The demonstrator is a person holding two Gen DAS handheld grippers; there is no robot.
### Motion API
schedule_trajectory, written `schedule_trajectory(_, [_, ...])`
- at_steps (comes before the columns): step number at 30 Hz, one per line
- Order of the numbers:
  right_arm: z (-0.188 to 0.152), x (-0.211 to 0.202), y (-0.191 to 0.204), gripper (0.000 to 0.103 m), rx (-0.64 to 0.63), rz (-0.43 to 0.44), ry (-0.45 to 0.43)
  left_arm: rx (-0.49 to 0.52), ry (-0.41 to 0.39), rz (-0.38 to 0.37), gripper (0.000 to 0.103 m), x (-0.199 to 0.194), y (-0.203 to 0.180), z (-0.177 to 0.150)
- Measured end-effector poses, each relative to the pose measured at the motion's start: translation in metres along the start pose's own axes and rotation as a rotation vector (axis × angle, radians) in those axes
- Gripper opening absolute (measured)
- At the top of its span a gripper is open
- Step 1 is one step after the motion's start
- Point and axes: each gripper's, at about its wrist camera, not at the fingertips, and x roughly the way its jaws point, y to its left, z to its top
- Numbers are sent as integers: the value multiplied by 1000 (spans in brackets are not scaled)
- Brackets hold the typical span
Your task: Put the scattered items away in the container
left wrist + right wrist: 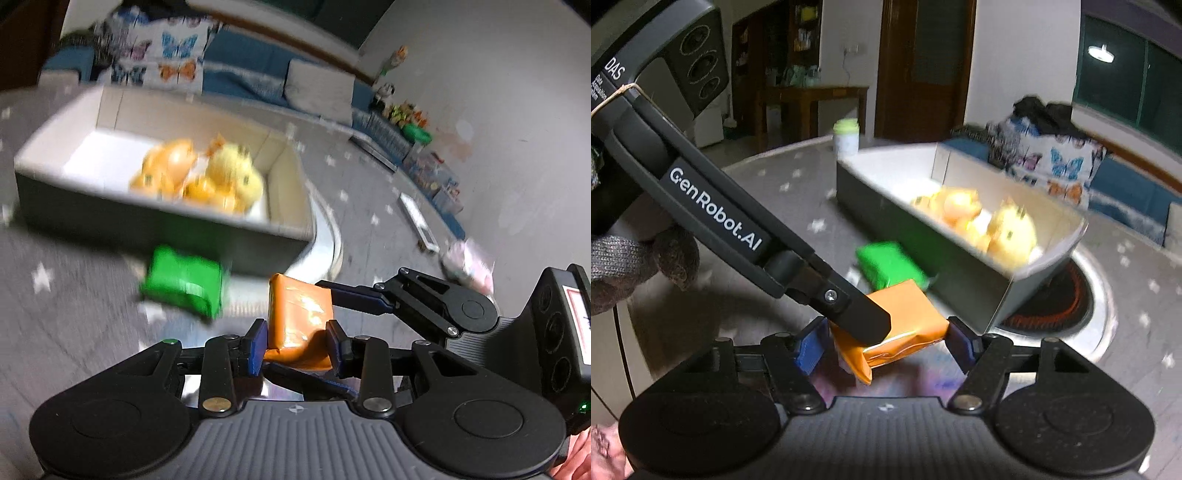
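An orange packet (299, 314) (905, 325) hangs above the grey star-patterned surface, caught between both grippers. My left gripper (297, 345) is shut on it across its narrow side. My right gripper (886, 343) is shut on its long side, blue pads at each end. The left gripper's top finger (864, 317) lies over the packet, and the right gripper's fingers (347, 299) reach in from the right. A green packet (184, 288) (890, 264) lies in front of the white-lined box (110, 221) (923, 251). Yellow and orange plush toys (207, 173) (997, 225) are inside the box.
The box rests partly over a round metal-rimmed plate (1100, 295). A white bottle with a green lid (846, 136) stands behind the box. A butterfly cushion (162, 55) and a blue sofa are beyond. A white remote (417, 221) lies far right. A gloved hand (628, 258) holds the left gripper.
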Motion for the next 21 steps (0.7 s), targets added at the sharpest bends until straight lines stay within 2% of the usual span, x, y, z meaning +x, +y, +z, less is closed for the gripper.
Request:
schedule_trajectory(4, [23, 1, -9, 70, -4, -21, -47, 39, -52, 22, 37, -7, -3, 25])
schedule_trajectory(8, [47, 9, -21, 70, 2, -36, -80, 33, -79, 35, 37, -2, 6, 53])
schedule_trajectory(14, [69, 41, -42, 70, 38, -56, -72, 5, -64, 48, 37, 23, 25, 86])
schedule_trajectory(21, [80, 76, -66, 70, 110, -54, -35, -42, -49, 49, 37, 47, 50, 107])
